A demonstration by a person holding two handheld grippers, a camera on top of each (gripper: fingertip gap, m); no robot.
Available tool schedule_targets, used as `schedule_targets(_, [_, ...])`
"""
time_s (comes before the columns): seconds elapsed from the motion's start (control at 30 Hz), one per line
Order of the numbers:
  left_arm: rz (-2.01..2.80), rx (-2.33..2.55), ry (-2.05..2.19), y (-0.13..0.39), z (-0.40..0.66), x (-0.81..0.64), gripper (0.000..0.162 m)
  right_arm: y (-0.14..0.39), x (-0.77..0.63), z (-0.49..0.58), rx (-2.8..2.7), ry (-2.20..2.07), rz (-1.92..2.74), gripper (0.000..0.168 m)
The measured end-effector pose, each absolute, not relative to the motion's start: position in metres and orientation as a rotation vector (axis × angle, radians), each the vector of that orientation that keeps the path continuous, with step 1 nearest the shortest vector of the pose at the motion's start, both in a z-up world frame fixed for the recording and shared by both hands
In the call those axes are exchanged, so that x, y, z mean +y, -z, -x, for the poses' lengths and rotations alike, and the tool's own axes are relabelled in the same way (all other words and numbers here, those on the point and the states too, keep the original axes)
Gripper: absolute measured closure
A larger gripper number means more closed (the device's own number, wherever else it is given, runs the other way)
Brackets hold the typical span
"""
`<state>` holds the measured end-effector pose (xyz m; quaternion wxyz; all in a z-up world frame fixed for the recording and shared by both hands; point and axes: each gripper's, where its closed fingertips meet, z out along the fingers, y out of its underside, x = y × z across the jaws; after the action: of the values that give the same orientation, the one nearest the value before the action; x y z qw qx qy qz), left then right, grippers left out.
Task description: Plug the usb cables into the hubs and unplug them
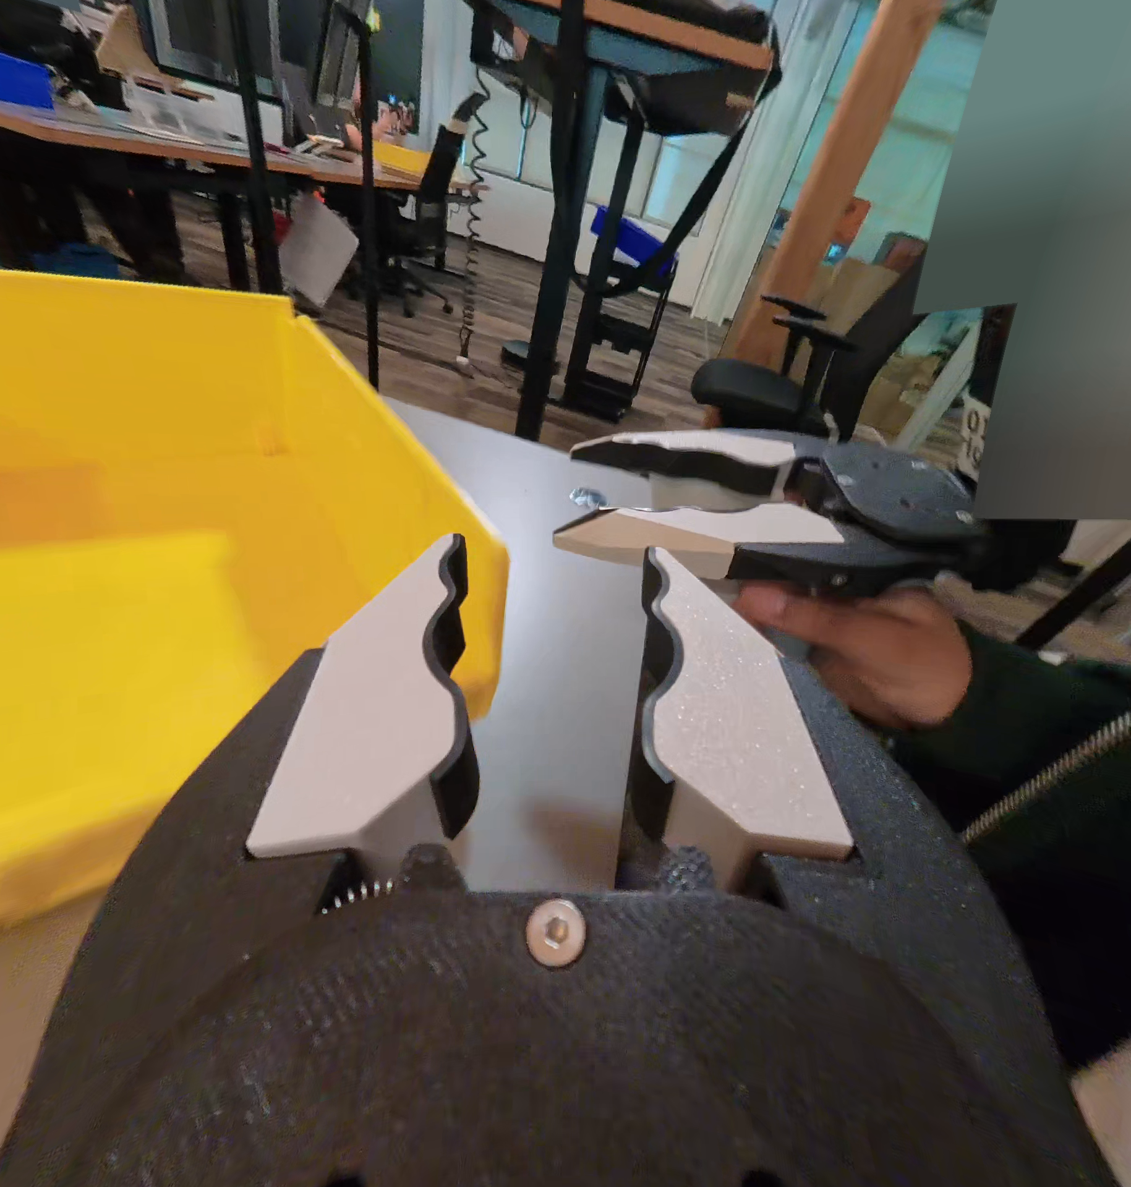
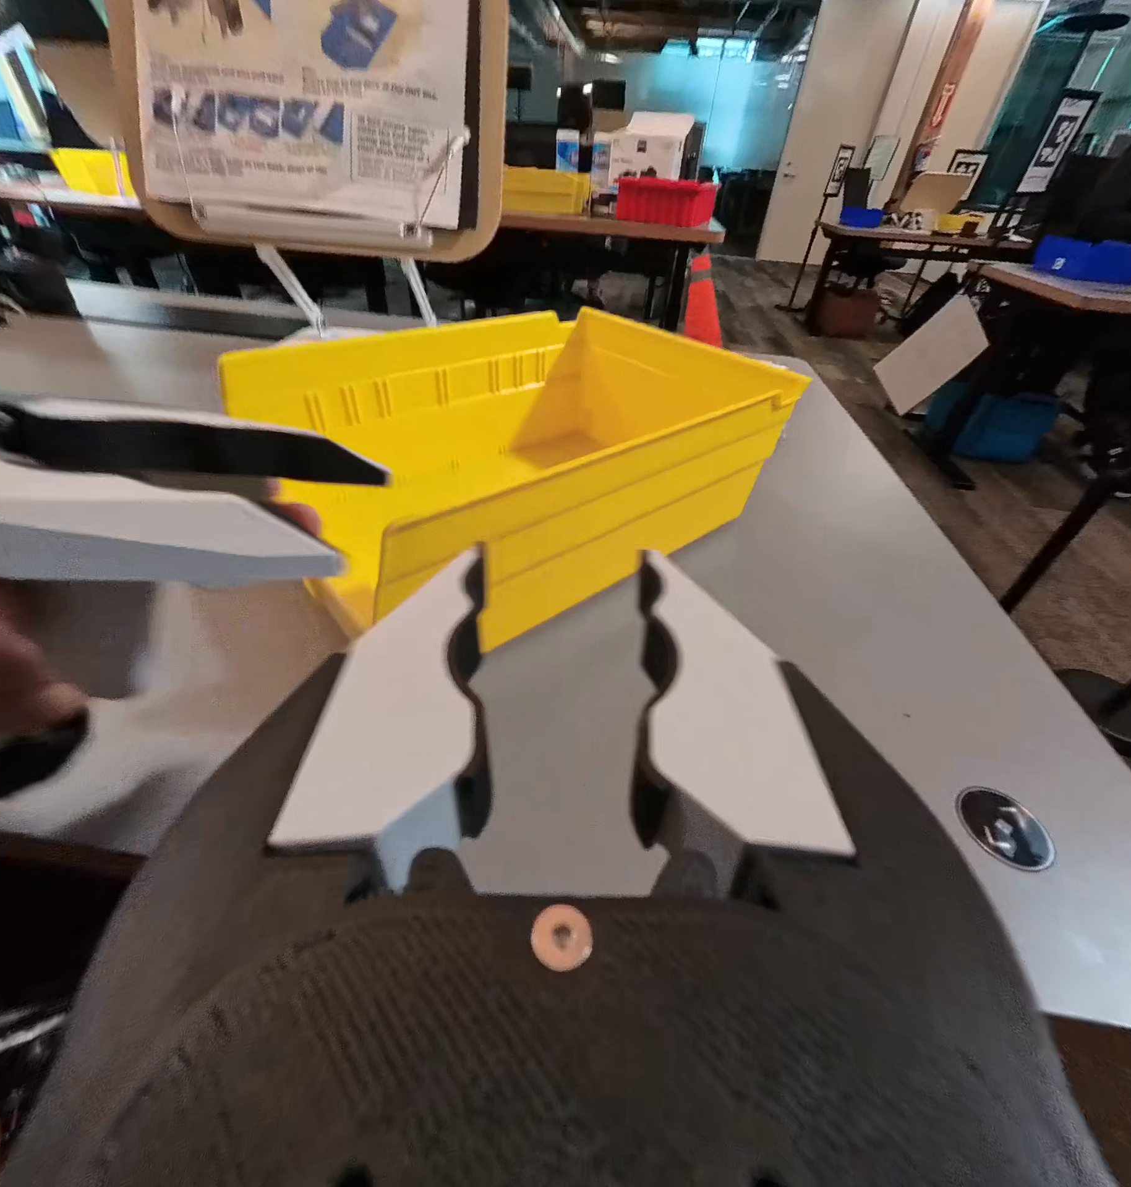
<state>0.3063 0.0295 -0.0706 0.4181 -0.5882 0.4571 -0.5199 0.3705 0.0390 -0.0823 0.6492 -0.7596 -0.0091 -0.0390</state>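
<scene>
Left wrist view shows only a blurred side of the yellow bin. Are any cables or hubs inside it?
Observer: The right wrist view looks into the yellow bin: a yellow panel slants across it, and no cable or hub appears in the part that shows.
Operator: Anything behind it?
Observer: A printed sheet on a stand, beyond the far wall.
Operator: And farther right on the table?
Observer: A round metal cap set into the table, right of the right claw.
</scene>
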Motion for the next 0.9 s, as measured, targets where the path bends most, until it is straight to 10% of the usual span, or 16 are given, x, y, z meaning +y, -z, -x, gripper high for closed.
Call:
schedule_targets(0.1, [1.531,1.150,1.182,0.085,-0.252,0.050,0.107,0.099,0.040,-0.352,-0.063,0.083,1.823,0.072])
schedule_targets(0.3, [1.731,1.259,1.031,0.120,-0.147,0.061,0.090,0.111,0.063,-0.315,-0.038,-0.009,1.881,0.064])
schedule_targets(0.5, [1.689,0.940,1.098,0.098,-0.071,0.098,0.092,0.120,0.075,-0.355,-0.044,0.191,1.929,0.095])
schedule_targets(0.6, [1.699,0.709,1.264,0.087,-0.041,0.121,0.096,0.115,0.069,-0.412,0.120,0.351,1.914,0.161])
schedule_targets(0.9, [1.708,0.682,1.183,0.092,-0.019,0.144,0.107,0.116,0.073,-0.509,0.291,0.302,1.962,0.160])
